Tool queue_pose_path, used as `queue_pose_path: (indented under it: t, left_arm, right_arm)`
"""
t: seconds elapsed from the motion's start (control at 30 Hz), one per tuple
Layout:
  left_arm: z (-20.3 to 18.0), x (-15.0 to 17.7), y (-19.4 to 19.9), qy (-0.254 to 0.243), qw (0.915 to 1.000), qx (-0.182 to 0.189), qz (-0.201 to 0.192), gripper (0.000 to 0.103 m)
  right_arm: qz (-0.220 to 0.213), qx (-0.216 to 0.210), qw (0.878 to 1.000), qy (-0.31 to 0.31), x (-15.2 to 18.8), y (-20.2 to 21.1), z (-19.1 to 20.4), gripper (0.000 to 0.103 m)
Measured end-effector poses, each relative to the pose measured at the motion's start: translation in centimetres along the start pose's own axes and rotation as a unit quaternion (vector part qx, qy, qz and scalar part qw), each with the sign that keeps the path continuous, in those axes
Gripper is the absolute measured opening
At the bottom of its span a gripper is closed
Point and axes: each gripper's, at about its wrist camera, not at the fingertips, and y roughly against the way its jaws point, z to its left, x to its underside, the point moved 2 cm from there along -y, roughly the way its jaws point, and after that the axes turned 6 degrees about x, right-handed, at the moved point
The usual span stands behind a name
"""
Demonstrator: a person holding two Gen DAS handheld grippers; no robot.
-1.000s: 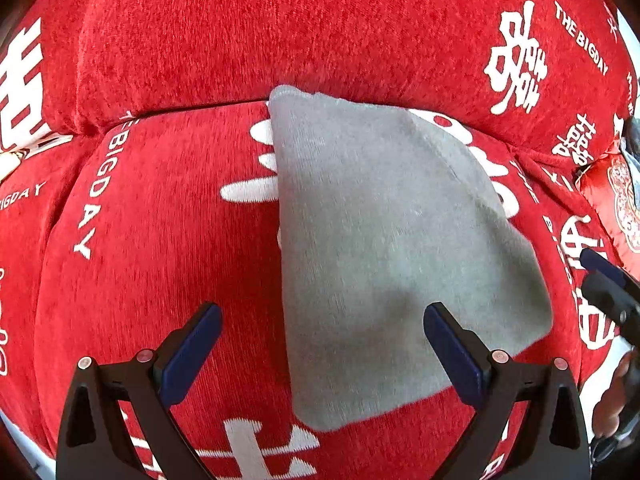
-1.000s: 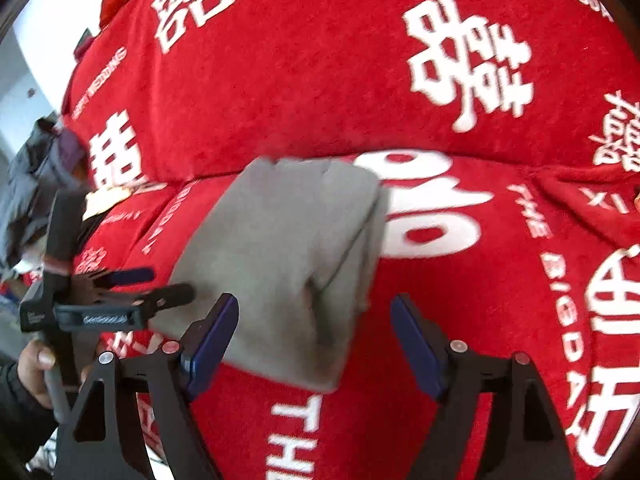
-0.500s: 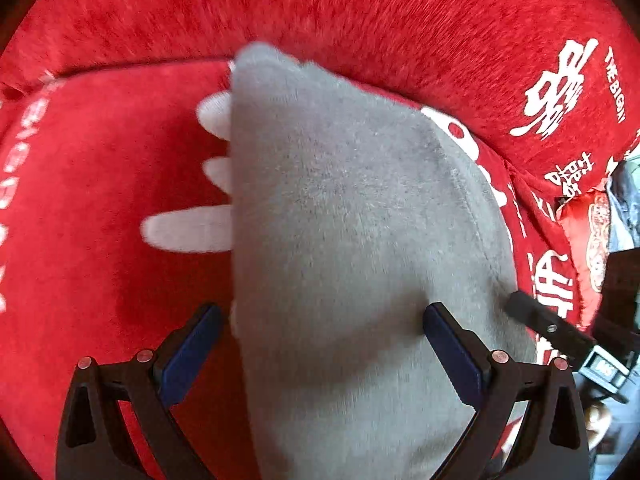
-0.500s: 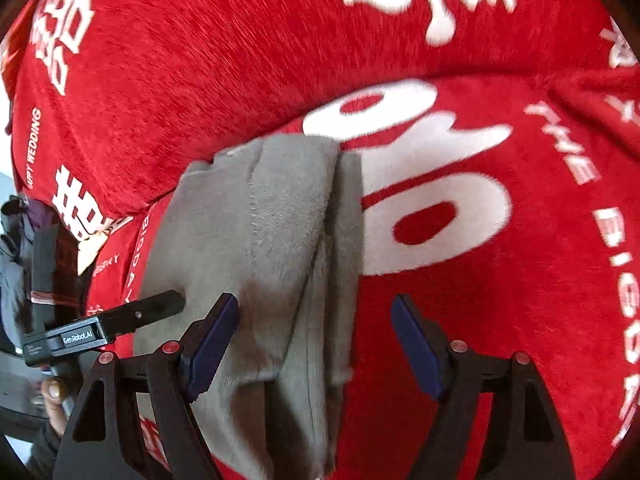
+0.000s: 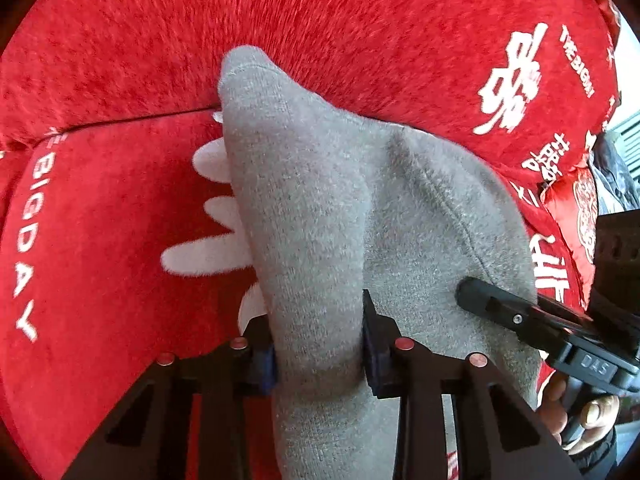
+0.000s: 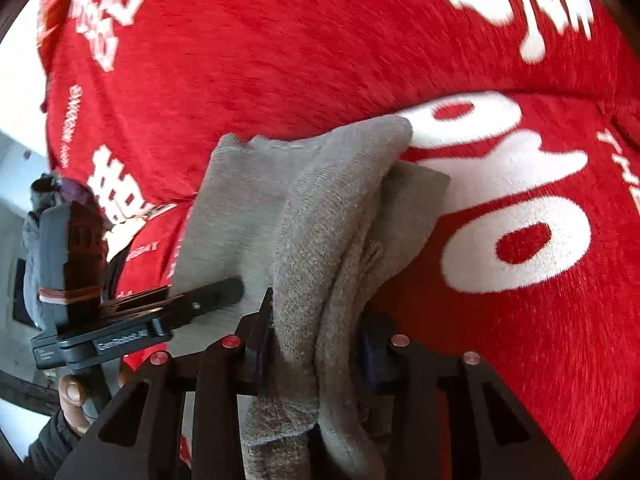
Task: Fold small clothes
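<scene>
- I have the left gripper (image 5: 318, 354) with its jaws closing on the grey garment (image 5: 320, 216); a ridge of the cloth is bunched between its blue pads (image 5: 370, 354), which press into the fabric on both sides.
- My right gripper (image 6: 316, 354) has its jaws closing too, with a thick fold of the same grey garment (image 6: 316, 216) pinched between its fingers, several layers stacked edge-on.
- The garment lies on the seat of a red sofa (image 5: 100, 260) printed with white characters and lettering; its far tip reaches the seam where the seat meets the backrest.
- From the left wrist camera, the cloth runs away from me in a long tapering shape, with a stitched hem line curving across its right half.
- In that same view the right gripper's black finger (image 5: 500, 308) rests on the cloth's right edge, just beside my left grip, and the person's hand (image 5: 576, 412) shows under it, fingers curled round the handle.
- From the right wrist camera, the left gripper's black finger (image 6: 208, 298) lies against the garment's left side, near my right pads, with the other hand (image 6: 76, 400) and a dark sleeve below it.
- A lower grey layer sticks out to the right of the fold, flat on the big white character.
- The right view is slightly blurred.
</scene>
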Motion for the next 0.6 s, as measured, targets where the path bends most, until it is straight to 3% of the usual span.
queue_pose_path:
  t: [0.17, 0.37, 0.6]
  left_arm:
    - [-0.3, 3.2, 4.1, 0.004, 1.0, 0.001, -0.007, 0.034]
    - [0.7, 9.1, 8.8, 0.002, 1.0, -0.001, 0.005, 0.034]
    - [2.8, 15.0, 9.2, 0.004, 0.9997, -0.015, 0.021, 0.034]
  right_arm:
    - [-0.014, 0.004, 1.0, 0.026, 2.7, 2.9, 4.1, 0.037]
    - [-0.01, 0.0, 0.999, 0.048, 7.8, 5.7, 8.3, 0.037]
    - [0.01, -0.005, 0.998, 0.061, 14.1, 5.3, 10.2, 0.038]
